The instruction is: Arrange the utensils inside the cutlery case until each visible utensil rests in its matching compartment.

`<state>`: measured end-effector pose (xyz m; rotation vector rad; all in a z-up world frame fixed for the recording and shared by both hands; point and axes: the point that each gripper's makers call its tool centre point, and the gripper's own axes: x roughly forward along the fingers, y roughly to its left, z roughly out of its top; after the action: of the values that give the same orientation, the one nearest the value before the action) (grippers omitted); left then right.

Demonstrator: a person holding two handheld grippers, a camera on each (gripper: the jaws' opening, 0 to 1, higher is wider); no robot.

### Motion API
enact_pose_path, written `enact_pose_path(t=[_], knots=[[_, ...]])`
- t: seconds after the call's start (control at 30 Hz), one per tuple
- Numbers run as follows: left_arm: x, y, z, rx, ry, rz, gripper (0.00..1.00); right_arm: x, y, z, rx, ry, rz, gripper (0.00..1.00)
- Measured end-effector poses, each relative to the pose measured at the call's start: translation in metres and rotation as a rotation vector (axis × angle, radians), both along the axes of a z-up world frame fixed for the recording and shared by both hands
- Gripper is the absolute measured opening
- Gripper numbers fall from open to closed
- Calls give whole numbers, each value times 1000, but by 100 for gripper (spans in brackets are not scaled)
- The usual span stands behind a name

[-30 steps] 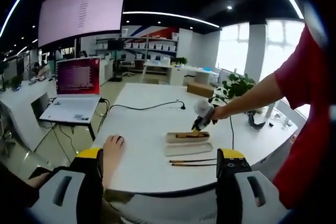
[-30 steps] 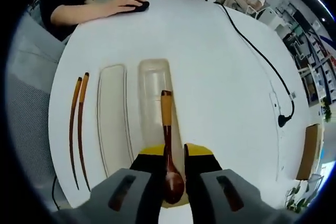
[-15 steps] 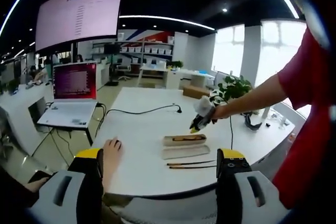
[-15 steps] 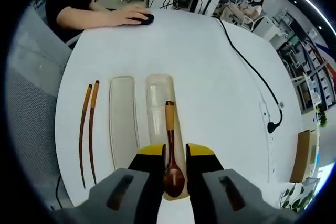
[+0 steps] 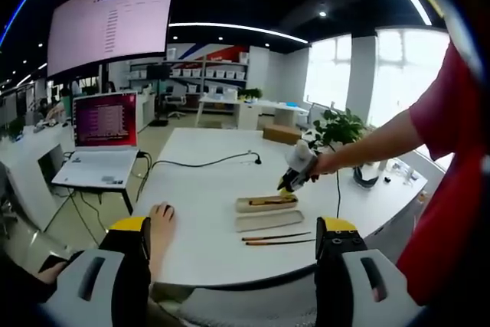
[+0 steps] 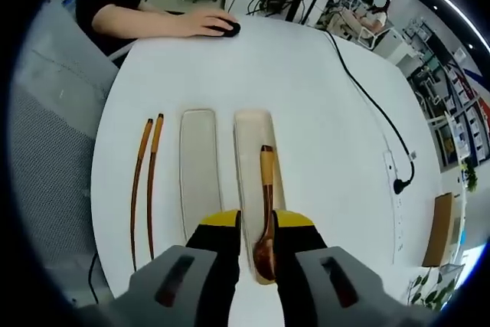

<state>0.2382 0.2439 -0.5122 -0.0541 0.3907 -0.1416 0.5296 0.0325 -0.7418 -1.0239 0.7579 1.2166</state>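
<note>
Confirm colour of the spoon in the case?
Dark reddish-brown wood spoon, lighter handle; clearest in the right gripper view.

A round-edged white table point(image 6: 321, 105) carries a pale, long cutlery case base point(image 6: 253, 166), with its flat matching lid point(image 6: 198, 170) lying just beside it. A pair of slim brown wooden chopsticks point(image 6: 145, 181) lies past the lid, near the table's edge. A black cable point(image 6: 367, 97) runs across the bare top to a white power strip point(image 6: 392, 170), and a black computer mouse point(image 6: 227, 28) sits at the far side.
</note>
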Motion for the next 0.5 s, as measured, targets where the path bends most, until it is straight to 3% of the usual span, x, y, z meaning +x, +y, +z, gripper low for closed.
enact_pose_path(t=[0.23, 0.5], knots=[[-4, 1, -2, -2, 0, 2, 91, -15, 5, -1, 27, 26, -13, 10], [-6, -4, -3, 1, 6, -15, 91, -29, 27, 16, 47, 31, 36, 9]])
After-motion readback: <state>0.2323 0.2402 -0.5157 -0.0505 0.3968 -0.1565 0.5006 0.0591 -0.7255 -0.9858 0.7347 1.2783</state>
